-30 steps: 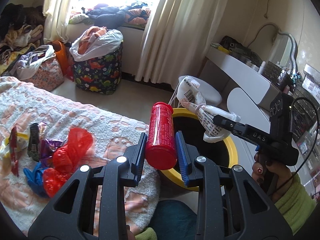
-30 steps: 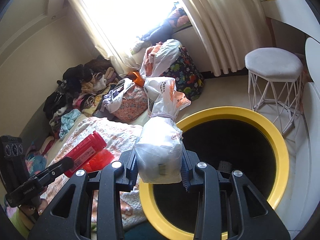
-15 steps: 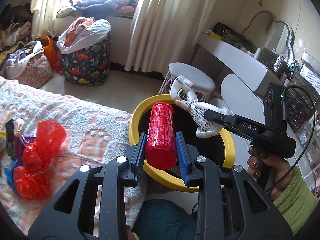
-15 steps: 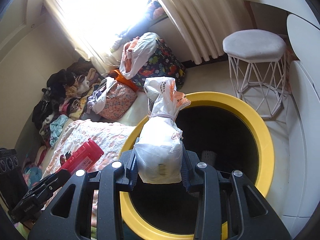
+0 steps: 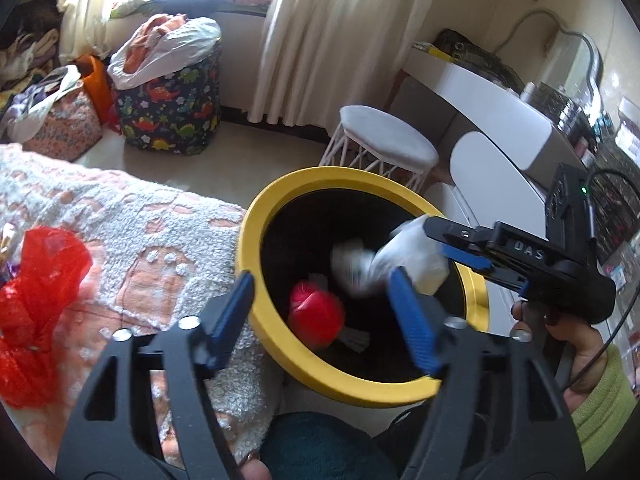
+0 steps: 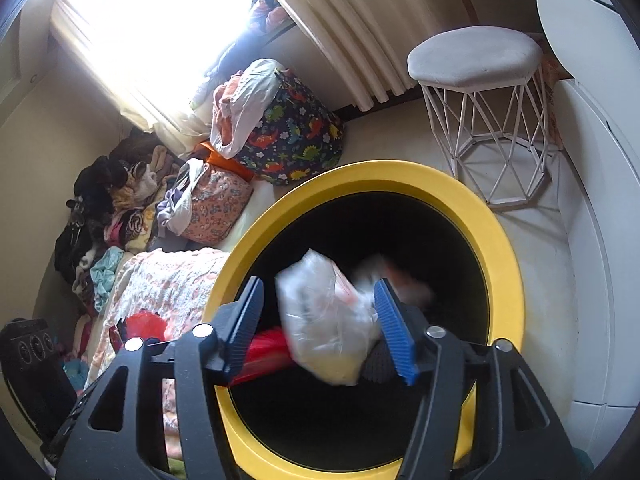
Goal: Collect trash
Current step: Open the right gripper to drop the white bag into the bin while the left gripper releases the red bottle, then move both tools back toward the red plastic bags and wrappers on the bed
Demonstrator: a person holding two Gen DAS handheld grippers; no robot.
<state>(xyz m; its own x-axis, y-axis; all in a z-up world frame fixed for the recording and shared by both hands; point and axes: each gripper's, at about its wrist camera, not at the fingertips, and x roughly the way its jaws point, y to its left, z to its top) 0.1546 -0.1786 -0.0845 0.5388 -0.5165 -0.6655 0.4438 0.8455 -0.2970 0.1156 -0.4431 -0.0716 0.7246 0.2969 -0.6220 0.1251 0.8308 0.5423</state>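
A red bottle (image 5: 316, 314) and a knotted white plastic bag (image 6: 326, 320) are showing as motion-smeared shapes inside the black mouth of the yellow-rimmed bin (image 5: 256, 240), with the left gripper (image 5: 324, 312) and the right gripper (image 6: 318, 324) both hanging over it, fingers spread wide and gripping nothing. The blur is making the bag's print unreadable, the bin's dark depth is swallowing its floor, and the bottle is lying half covered by the bag in the right wrist view. A crumpled red bag (image 5: 36, 312) is sitting on the fuzzy pink-and-white blanket (image 5: 152, 248) beside the bin, while a white stool (image 6: 476, 56) and a dinosaur-print hamper (image 5: 170, 110) are standing by the curtains (image 5: 332, 40).
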